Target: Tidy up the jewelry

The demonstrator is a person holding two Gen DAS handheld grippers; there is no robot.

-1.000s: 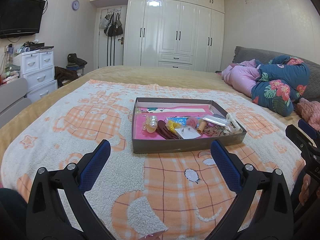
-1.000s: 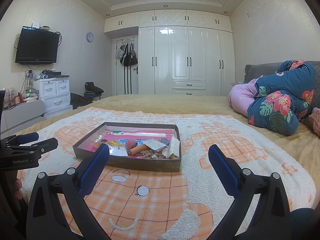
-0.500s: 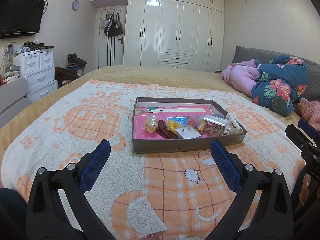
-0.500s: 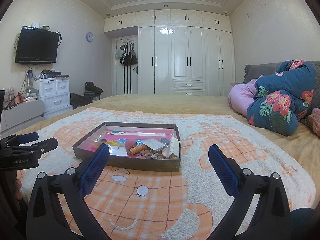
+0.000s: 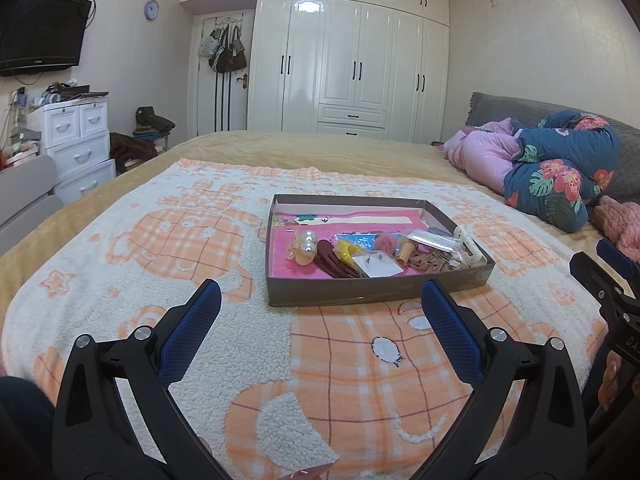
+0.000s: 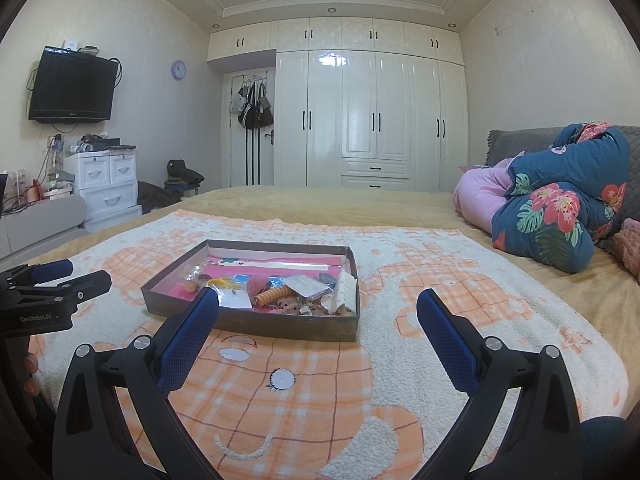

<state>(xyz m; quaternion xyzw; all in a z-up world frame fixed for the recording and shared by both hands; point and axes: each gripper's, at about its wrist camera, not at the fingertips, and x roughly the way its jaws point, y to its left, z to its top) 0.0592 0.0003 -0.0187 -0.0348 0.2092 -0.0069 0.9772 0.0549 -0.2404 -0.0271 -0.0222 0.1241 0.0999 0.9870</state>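
A shallow grey box [image 5: 360, 294] with a pink floor lies on the bed blanket, holding a pile of jewelry and hair pieces: a pearl clip [image 5: 304, 246], dark red clips [image 5: 332, 262], a small clear bag [image 5: 378, 266]. The box also shows in the right wrist view [image 6: 256, 322]. My left gripper [image 5: 320, 308] is open and empty, just short of the box's near wall. My right gripper [image 6: 318, 314] is open and empty, near the box's front right side. Each gripper shows at the edge of the other's view.
An orange and white fleece blanket [image 5: 160, 248] covers the bed. A folded floral and pink quilt [image 5: 552, 168] lies at the right by the headboard. A white drawer unit [image 5: 76, 140] stands left of the bed, wardrobes [image 5: 352, 64] behind.
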